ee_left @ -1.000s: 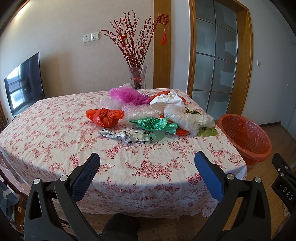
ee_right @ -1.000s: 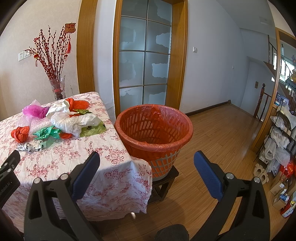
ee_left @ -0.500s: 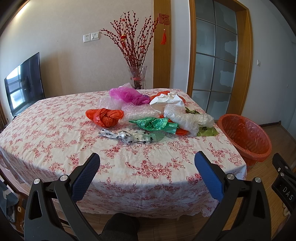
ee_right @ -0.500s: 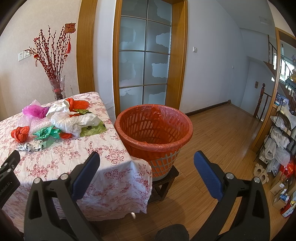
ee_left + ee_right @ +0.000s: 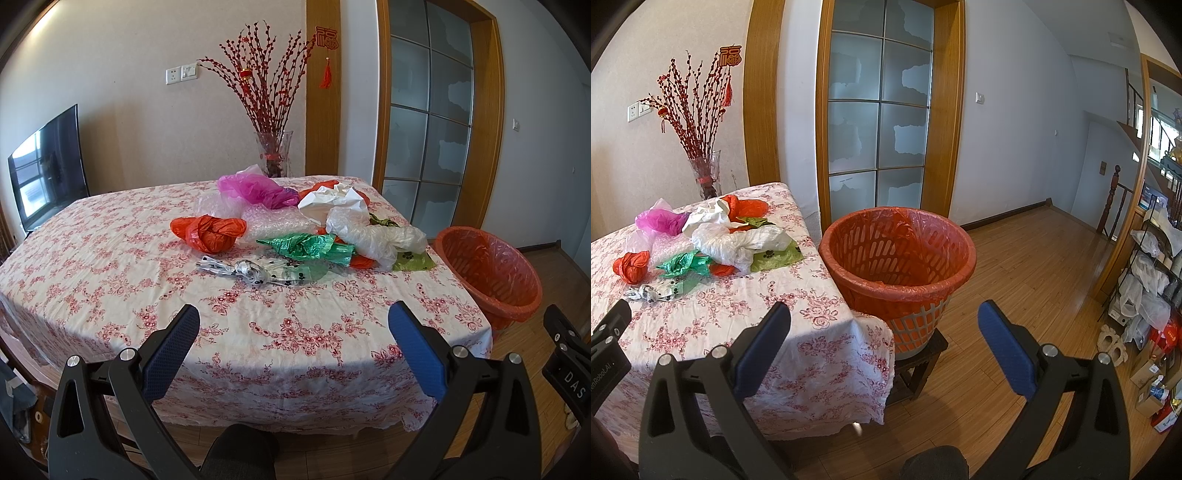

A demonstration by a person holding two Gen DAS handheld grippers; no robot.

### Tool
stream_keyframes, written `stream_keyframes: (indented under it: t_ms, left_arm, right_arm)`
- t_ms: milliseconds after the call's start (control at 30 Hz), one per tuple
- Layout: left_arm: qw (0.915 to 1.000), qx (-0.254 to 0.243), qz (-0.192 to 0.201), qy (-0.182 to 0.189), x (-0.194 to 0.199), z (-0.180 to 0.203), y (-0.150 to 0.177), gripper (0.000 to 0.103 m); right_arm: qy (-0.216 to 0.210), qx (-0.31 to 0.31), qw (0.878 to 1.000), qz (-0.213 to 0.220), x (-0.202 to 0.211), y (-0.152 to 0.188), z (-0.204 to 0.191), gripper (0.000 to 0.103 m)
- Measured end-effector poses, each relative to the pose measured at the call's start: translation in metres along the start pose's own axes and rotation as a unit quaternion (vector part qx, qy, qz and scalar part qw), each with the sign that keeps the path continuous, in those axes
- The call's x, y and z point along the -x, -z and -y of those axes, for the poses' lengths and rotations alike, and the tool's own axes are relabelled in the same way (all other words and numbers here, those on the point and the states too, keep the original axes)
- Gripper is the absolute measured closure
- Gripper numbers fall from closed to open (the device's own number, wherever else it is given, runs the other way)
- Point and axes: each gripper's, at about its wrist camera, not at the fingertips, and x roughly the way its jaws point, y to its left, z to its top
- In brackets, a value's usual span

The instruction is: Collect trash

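Left view only: a dark television [image 5: 48, 166] on the far left, and the whole floral tablecloth [image 5: 110, 266]
Right view only: a wooden stool [image 5: 916, 365] under the bin, bare wood floor [image 5: 1034, 266], cluttered shelves [image 5: 1152, 266] at far right
Left gripper [image 5: 293, 326]: blue-padded fingers spread wide, holding nothing, short of the table's near edge
Right gripper [image 5: 882, 325]: fingers wide apart, empty, facing the bin
Trash pile [image 5: 295, 229]: crumpled plastic bags on the table's far half; orange bag [image 5: 207, 232], pink bag [image 5: 255, 188], green bag [image 5: 310, 247], clear and white film, bubble wrap, a spotted silver wrapper [image 5: 258, 271] nearest
Bin [image 5: 897, 258]: round orange lattice basket lined with thin orange plastic, just beside the table's right corner; nothing visible inside
Vase [image 5: 273, 155]: clear glass, red-budded branches, behind the pile
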Motion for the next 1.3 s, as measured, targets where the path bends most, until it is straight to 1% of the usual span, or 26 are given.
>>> stream_keyframes:
  t_ms: [733, 900, 1100, 1300]
  left_arm:
    - [1.0000, 0.001, -0.003, -0.001, -0.001, -0.001, 0.000, 0.002]
    - [0.9999, 0.007, -0.010, -0.007, -0.008, -0.005, 0.002, 0.002]
    - [0.9990, 0.024, -0.021, -0.030, -0.026, -0.023, -0.003, 0.002]
    - [0.9956, 0.052, -0.044, -0.064, -0.052, -0.057, -0.008, 0.002]
  right_arm:
    - [0.000, 0.000, 1.000, -0.003, 0.003, 0.000, 0.000, 0.004]
    - [-0.004, 0.001, 1.000, -0.009, -0.009, 0.002, -0.001, 0.004]
    - [-0.018, 0.005, 1.000, -0.013, -0.020, -0.002, -0.011, 0.004]
    - [-0.039, 0.013, 0.999, -0.023, -0.040, -0.011, -0.027, 0.004]
